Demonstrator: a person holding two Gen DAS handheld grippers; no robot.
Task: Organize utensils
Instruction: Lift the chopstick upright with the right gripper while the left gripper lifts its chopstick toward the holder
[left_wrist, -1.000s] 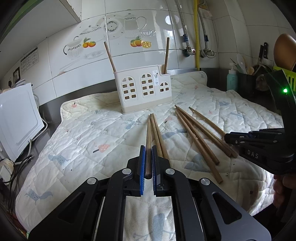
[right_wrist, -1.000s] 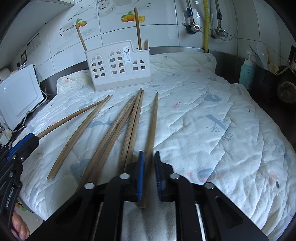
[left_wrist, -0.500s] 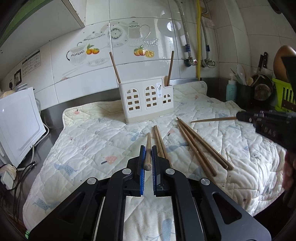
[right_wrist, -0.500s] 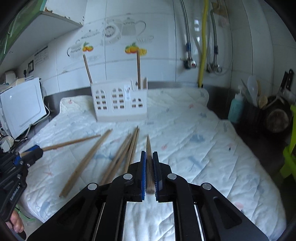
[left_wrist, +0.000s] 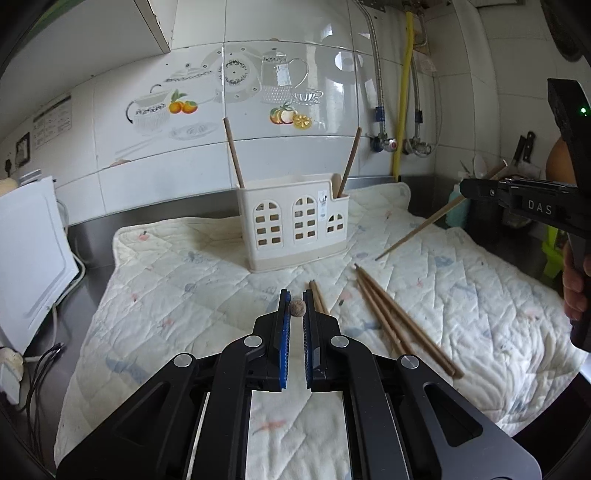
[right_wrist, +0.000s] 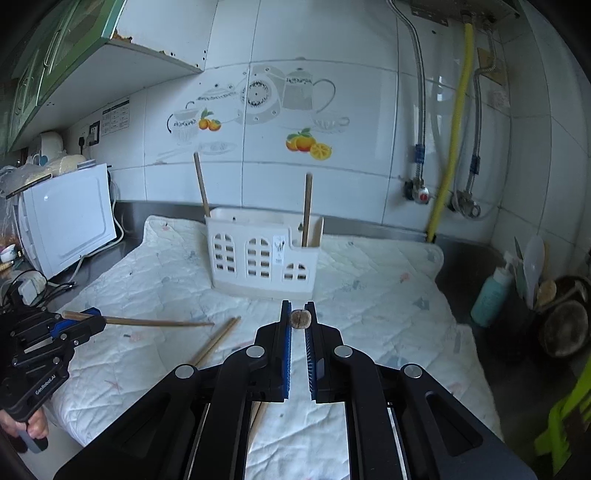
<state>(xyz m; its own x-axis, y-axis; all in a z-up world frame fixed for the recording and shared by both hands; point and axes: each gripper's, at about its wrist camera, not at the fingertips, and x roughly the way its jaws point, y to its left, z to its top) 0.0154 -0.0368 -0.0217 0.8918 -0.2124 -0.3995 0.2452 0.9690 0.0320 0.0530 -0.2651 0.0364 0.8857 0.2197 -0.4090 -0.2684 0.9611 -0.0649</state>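
My left gripper (left_wrist: 296, 307) is shut on a wooden chopstick (left_wrist: 297, 308), seen end-on between the blue pads and held above the quilted cloth (left_wrist: 166, 295). The right gripper (right_wrist: 300, 319) is likewise shut on another chopstick (right_wrist: 300, 320) in the air. Each shows in the other's view: the right gripper (left_wrist: 466, 188) with its chopstick (left_wrist: 417, 232) slanting down, the left gripper (right_wrist: 92, 318) with its chopstick (right_wrist: 159, 323) nearly level. The white utensil holder (left_wrist: 295, 229) stands ahead with two chopsticks (left_wrist: 233, 155) upright in it. Several loose chopsticks (left_wrist: 399, 325) lie on the cloth.
A white appliance (left_wrist: 29, 258) with cables stands at the left edge of the counter. To the right are a teal bottle (right_wrist: 491, 295), a dark pot with utensils (right_wrist: 565, 325) and a green rack (right_wrist: 565, 417). Pipes and a yellow hose (right_wrist: 448, 147) run down the tiled wall.
Both grippers have risen off the cloth, each carrying one chopstick. The right jaws closed on theirs first. Fewer chopsticks lie on the cloth.
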